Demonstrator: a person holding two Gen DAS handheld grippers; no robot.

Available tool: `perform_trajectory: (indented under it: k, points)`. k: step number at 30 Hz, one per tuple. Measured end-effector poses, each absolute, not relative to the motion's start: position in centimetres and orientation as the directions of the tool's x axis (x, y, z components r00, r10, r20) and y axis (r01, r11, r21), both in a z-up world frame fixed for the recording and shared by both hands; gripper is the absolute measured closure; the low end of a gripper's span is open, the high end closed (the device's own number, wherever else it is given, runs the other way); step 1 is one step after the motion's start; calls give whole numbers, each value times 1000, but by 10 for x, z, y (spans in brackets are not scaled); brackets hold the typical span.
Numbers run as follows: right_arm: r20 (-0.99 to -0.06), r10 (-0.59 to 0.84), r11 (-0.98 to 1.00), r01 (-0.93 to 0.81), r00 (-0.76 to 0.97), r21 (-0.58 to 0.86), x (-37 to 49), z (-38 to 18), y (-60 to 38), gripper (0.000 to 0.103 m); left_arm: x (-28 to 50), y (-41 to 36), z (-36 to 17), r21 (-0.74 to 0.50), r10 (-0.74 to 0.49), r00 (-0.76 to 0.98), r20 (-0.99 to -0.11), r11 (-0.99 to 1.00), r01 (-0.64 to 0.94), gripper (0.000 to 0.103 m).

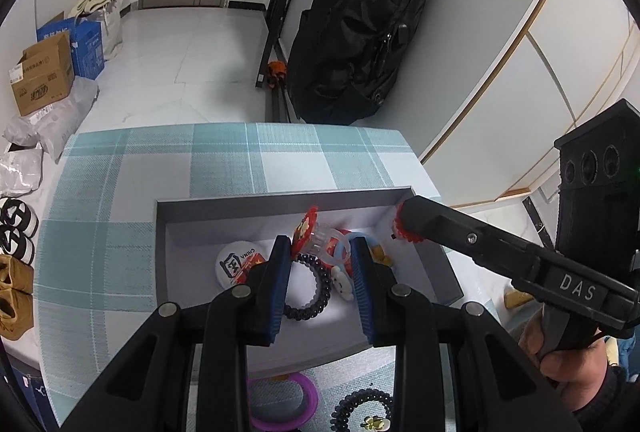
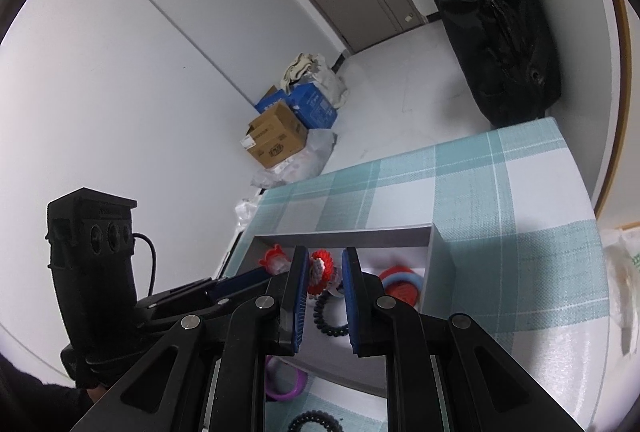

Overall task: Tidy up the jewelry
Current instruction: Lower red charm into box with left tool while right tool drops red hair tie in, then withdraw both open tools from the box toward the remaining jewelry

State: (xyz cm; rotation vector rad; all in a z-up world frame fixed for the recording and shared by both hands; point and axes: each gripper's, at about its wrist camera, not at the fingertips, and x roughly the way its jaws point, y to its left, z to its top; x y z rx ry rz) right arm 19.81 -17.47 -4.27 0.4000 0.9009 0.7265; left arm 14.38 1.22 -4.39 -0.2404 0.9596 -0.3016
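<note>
A grey box (image 1: 280, 198) on the checked tablecloth holds a black spiral hair tie (image 1: 316, 292), a red hair clip (image 1: 306, 232), a white round badge (image 1: 236, 264) and other trinkets. My left gripper (image 1: 320, 264) is open and empty, low over the box. My right gripper (image 2: 326, 272) is shut on a red-and-white crocheted flower ornament (image 2: 320, 270), held above the box's far right corner; it also shows in the left wrist view (image 1: 402, 228). A purple ring (image 1: 280, 404) and another black spiral tie (image 1: 360, 408) lie on the cloth in front of the box.
A black backpack (image 1: 360, 32) hangs beyond the table. Cardboard boxes (image 1: 44, 76), bags and shoes (image 1: 16, 232) sit on the floor at the left. A white wall panel (image 1: 520, 72) runs along the right.
</note>
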Motion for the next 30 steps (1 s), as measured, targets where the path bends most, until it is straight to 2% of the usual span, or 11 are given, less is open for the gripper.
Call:
perform_trajectory:
  k: [7, 9, 10, 11, 12, 13, 15, 17, 19, 23, 30]
  points:
    - [-574, 696, 717, -369, 432, 592, 201, -46, -180, 85, 152, 12, -54, -386, -400, 491, -774, 913, 135, 77]
    - [-564, 701, 712, -385, 436, 587, 200, -42, -178, 82, 154, 13, -56, -401, -407, 475, -781, 908, 118, 73]
    - [-567, 696, 717, -391, 441, 577, 199, -41, -177, 74, 154, 14, -57, -407, -409, 471, -782, 906, 113, 70]
    - [-567, 690, 724, -398, 451, 564, 198, -39, -177, 64, 154, 17, -57, -415, -412, 472, -779, 904, 104, 59]
    - [-564, 684, 728, -398, 462, 558, 196, -38, -178, 58, 153, 19, -56, -429, -421, 478, -771, 898, 100, 53]
    - [-560, 682, 730, -398, 470, 555, 195, -36, -179, 51, 152, 21, -54, -446, -436, 482, -760, 889, 101, 52]
    - [-537, 684, 727, -407, 494, 553, 190, -31, -184, 46, 149, 22, -50, -445, -435, 493, -753, 889, 105, 48]
    - [-528, 673, 737, -403, 518, 543, 188, -27, -189, 32, 144, 23, -47, -436, -428, 504, -750, 893, 109, 43]
    - [-521, 671, 737, -400, 528, 544, 186, -25, -191, 31, 141, 24, -45, -430, -421, 509, -751, 897, 106, 41]
    - [-524, 648, 755, -374, 552, 539, 183, -24, -198, 16, 132, 24, -40, -399, -390, 526, -756, 911, 102, 41]
    - [-507, 645, 756, -381, 572, 532, 172, -19, -205, 14, 106, 25, -19, -292, -288, 618, -731, 951, 97, 41]
